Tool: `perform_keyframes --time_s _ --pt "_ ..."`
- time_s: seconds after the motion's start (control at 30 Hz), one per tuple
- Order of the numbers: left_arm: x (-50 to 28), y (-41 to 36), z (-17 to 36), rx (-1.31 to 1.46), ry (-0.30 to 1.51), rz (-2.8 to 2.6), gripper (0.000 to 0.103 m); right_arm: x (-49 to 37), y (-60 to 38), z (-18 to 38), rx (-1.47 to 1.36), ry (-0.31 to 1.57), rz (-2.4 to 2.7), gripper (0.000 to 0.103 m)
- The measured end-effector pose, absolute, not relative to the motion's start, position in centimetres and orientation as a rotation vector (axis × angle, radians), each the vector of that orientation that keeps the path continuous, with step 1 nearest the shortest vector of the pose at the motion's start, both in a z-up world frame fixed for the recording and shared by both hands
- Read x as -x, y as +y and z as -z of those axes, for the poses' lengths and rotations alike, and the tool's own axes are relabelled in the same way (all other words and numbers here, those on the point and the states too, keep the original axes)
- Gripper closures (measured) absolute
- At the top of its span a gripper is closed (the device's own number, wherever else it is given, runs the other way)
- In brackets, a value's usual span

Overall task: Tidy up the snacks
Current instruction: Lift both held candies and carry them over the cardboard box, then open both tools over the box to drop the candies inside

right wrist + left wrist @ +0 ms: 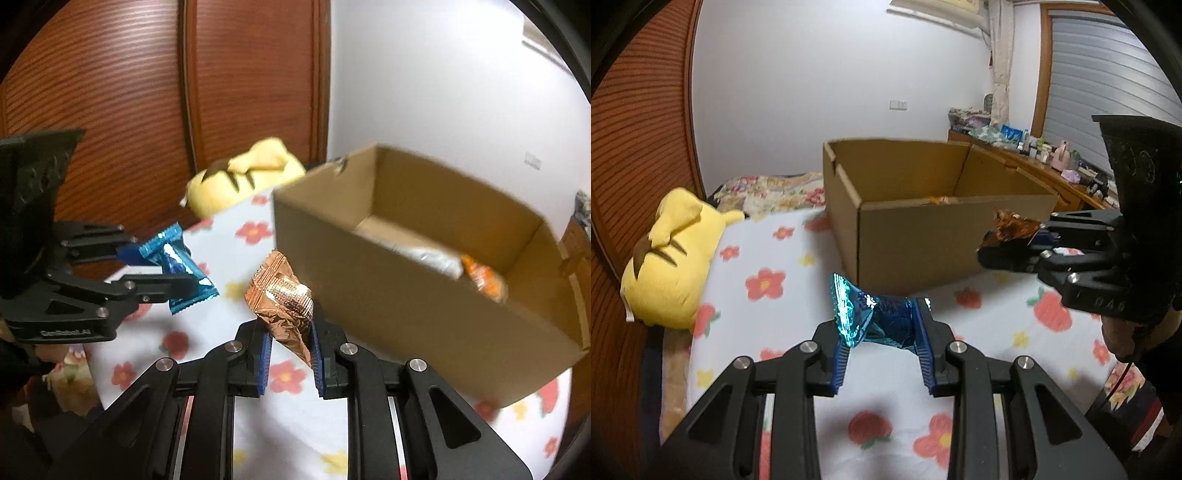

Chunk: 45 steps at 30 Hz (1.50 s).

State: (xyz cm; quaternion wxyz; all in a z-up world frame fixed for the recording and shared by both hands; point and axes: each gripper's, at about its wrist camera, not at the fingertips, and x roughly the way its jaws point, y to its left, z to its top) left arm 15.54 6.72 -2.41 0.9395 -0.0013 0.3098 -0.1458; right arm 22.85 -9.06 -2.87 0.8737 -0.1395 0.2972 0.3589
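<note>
Left wrist view: the left tool (882,325) is clenching a blue foil snack packet (864,317) above the flowered bed sheet (768,258), short of the cardboard box (923,236); right wrist view: the right tool (290,332) is pinching a copper foil snack packet (284,306) beside the box's near wall.

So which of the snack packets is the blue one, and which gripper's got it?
The blue foil packet is clamped in the left gripper. The right gripper holds a copper-coloured packet, and the orange packet already lies inside the cardboard box.
</note>
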Motion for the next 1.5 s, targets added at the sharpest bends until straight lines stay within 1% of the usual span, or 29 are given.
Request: perform_keyframes --time_s 0.2,0.47,0.67,0.93,1.07,1.13,1.23,1.33,1.5 --pt "-17.2 5.4 -0.5 -0.013 0.574 0.318 0.072 -24.3 -12.3 -0.6 0.263 0.562 -0.683 0.087" --pt "-20.0 3.5 -3.2 -0.040 0.531 0.314 0.072 -27.1 -15.4 -2.6 0.277 0.550 -0.618 0.087" --pt "-22.8 2.0 -3.4 -0.049 0.540 0.307 0.072 -29.1 -16.9 -2.2 0.271 0.568 -0.594 0.087" --pt "-26.0 0.2 -2.2 -0.052 0.567 0.323 0.072 -32.0 -19.0 -0.8 0.245 0.612 -0.566 0.086" --pt "-27.4 -0.4 -1.7 -0.043 0.574 0.327 0.071 -33.0 -19.7 -0.6 0.222 0.619 -0.558 0.083" --pt "-28.1 -0.6 -1.5 -0.036 0.581 0.326 0.070 -33.4 -20.0 -0.4 0.209 0.621 -0.549 0.078" --pt "-28.8 -1.0 -1.1 -0.036 0.591 0.325 0.070 -33.8 -20.2 0.1 0.197 0.631 -0.543 0.073" --pt "-29.1 -1.1 -0.8 -0.035 0.596 0.324 0.069 -33.9 -20.5 0.4 0.192 0.631 -0.531 0.073" --pt "-28.9 -1.3 -0.4 -0.053 0.596 0.302 0.067 -33.7 -20.7 0.8 0.181 0.629 -0.516 0.069"
